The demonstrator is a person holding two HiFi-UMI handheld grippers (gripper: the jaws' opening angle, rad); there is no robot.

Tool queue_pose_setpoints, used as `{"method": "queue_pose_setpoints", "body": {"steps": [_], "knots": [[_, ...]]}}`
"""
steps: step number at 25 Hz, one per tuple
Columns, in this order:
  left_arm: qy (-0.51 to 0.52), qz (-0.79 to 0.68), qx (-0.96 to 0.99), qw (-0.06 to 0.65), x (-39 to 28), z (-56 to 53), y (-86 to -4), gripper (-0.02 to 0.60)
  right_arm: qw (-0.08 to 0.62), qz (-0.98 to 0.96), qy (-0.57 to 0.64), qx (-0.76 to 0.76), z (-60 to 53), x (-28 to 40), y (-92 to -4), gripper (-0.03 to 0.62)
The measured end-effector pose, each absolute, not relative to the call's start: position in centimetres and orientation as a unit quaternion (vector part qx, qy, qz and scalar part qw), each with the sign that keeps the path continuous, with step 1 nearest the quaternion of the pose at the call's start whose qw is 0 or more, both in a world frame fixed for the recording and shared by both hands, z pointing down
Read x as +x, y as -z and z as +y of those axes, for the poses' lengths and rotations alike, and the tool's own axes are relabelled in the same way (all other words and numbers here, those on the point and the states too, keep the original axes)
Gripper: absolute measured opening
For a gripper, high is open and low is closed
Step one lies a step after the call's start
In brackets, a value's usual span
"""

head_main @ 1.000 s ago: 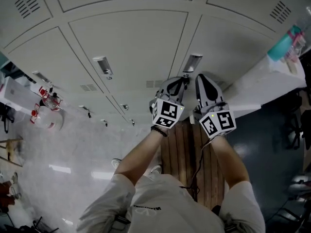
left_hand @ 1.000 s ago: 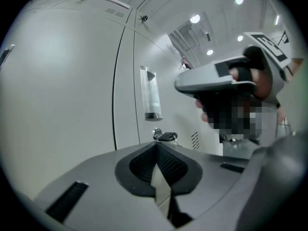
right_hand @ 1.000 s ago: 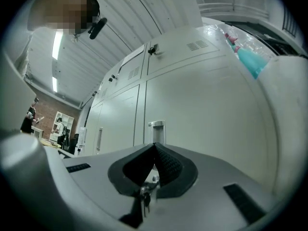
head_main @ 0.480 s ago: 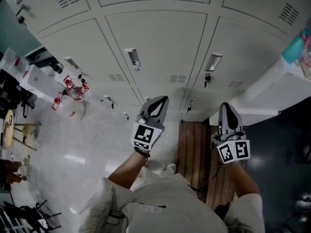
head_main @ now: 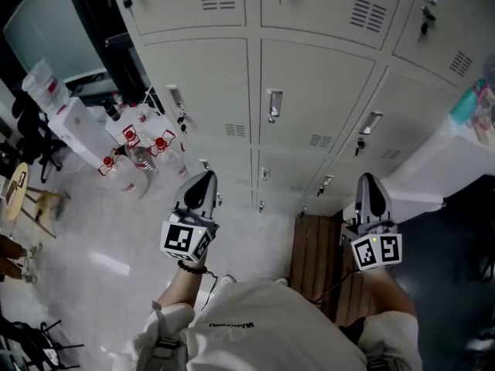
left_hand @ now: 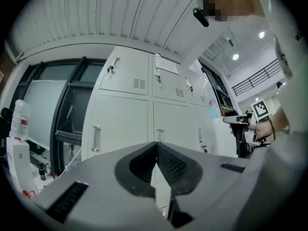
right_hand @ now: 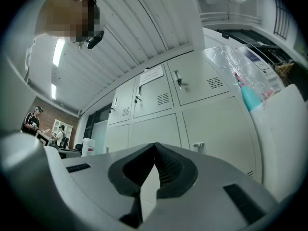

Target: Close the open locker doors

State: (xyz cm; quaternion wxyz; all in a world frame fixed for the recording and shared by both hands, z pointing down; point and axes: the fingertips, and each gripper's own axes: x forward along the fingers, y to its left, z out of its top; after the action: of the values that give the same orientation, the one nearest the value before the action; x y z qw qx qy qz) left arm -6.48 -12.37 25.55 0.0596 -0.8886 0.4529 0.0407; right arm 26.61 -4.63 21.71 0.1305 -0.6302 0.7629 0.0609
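1. The left gripper [head_main: 205,178] is holding its 2 jaws pressed together. In the left gripper view its ribbed pads [left_hand: 169,165] are meeting along 1 line, with nothing between them.
2. The right gripper [head_main: 369,181] is likewise closed and empty. Its pads [right_hand: 166,170] are meeting at the tip.
3. Neither gripper is touching anything. Both are hanging clear of the lockers and well apart from each other.
4. The locker doors [head_main: 309,91] are standing ahead of both grippers and filling the upper half of the head view. Every door in view is sitting flush in its frame, with its handle [head_main: 273,103] facing outward.
5. Judgement: closing appears complete for this section, as 0 doors are showing ajar. Any door left to close would be lying outside these views.
6. A white block [head_main: 433,157] carrying a teal container [head_main: 466,103] is covering the right end of the bank. What lies behind it cannot be told.
7. Both grippers are pointing toward the lockers at roughly level, with their marker cubes facing the head camera.
8. The left forearm [head_main: 186,280] is reaching forward over the floor, near a cluster of red-labelled bottles [head_main: 131,141].
9. The right gripper is hovering beside the right edge of a wooden bench [head_main: 309,257].
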Motion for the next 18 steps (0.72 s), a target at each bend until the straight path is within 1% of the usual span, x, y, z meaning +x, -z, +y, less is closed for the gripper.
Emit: {"method": "queue_pose_setpoints", "body": {"steps": [3, 6, 11, 18], "knots": [[-0.053, 0.452, -0.888, 0.066, -9.2, -11.8, -24.3, 0.003, 0.132, 0.761, -0.065, -0.632, -3.6, 23.9, -20.9, 0.009], [-0.063, 0.443, -0.891, 0.069, -10.5, -11.9, -23.6, 0.003, 0.132, 0.755, -0.065, -0.639, -2.9, 22.2, -20.5, 0.009], [-0.083, 0.430, -0.897, 0.059, -10.8, -11.8, -23.5, 0.003, 0.126, 0.749, -0.058, -0.648, -2.1, 21.1, -20.9, 0.009], [-0.083, 0.419, -0.902, 0.062, -10.8, -11.3, -23.4, 0.003, 0.120, 0.741, -0.052, -0.658, -1.1, 20.8, -21.2, 0.008]]}}
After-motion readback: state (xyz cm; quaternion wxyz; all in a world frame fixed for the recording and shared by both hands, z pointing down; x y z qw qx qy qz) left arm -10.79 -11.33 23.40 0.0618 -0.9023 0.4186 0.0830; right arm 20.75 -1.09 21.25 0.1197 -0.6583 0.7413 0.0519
